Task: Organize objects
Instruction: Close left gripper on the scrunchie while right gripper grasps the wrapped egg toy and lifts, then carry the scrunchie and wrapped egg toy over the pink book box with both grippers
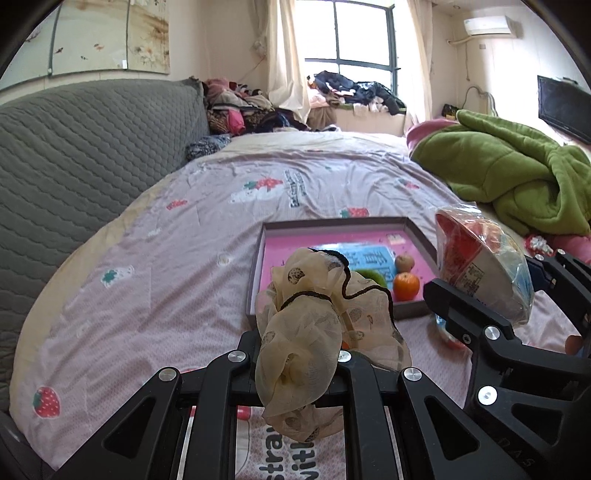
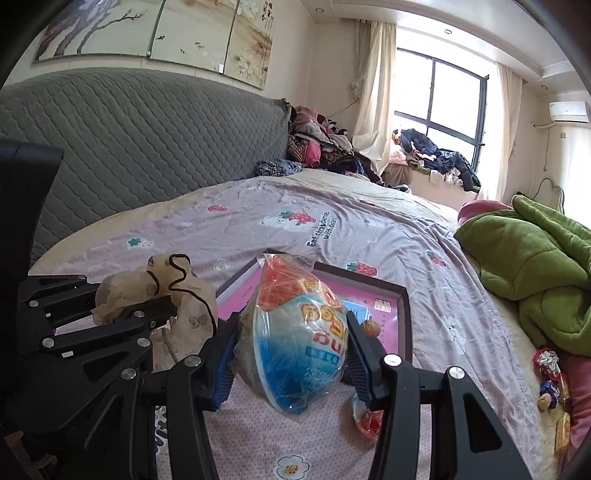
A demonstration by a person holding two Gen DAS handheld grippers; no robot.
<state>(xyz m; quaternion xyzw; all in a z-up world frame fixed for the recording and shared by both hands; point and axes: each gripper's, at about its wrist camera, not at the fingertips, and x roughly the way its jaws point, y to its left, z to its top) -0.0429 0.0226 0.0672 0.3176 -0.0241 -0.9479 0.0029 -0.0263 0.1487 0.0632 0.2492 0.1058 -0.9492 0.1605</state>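
- Nearest to the left wrist camera: left gripper (image 1: 299,354), fingers clenched on a cream scrunchie (image 1: 314,332) with dark dots and a black wavy edge; fabric bulges above and hangs below the fingers.
- Same scrunchie also visible in the right wrist view (image 2: 173,295), held up above the bed, left of the other gripper.
- Right gripper (image 2: 291,350), blue ribbed pads (image 2: 223,373) pressing on both sides of a wrapped noodle bowl (image 2: 295,339); bowl tilted, in clear plastic with orange and blue print.
- Noodle bowl seen from the side in the left wrist view (image 1: 480,266), lifted off the bed, just right of the tray.
- Shallow tray (image 1: 258,258) with dark rim and pink floor lies on the bedspread (image 1: 166,258), beyond both grippers.
- Inside the tray: an orange (image 1: 406,286), a brownish round fruit (image 1: 404,262) just behind it, something green (image 1: 369,277) partly hidden by the scrunchie, and a blue printed sheet (image 1: 369,256).
- Small red and clear packet (image 2: 367,417) on the bedspread under the right gripper.
- Green blanket (image 2: 535,266) bunched at the right of the bed; a few wrapped sweets (image 2: 550,373) near it.
- Grey quilted headboard (image 1: 92,147) at the left; piles of clothes (image 1: 240,107) at the far end, near the window (image 1: 362,33).
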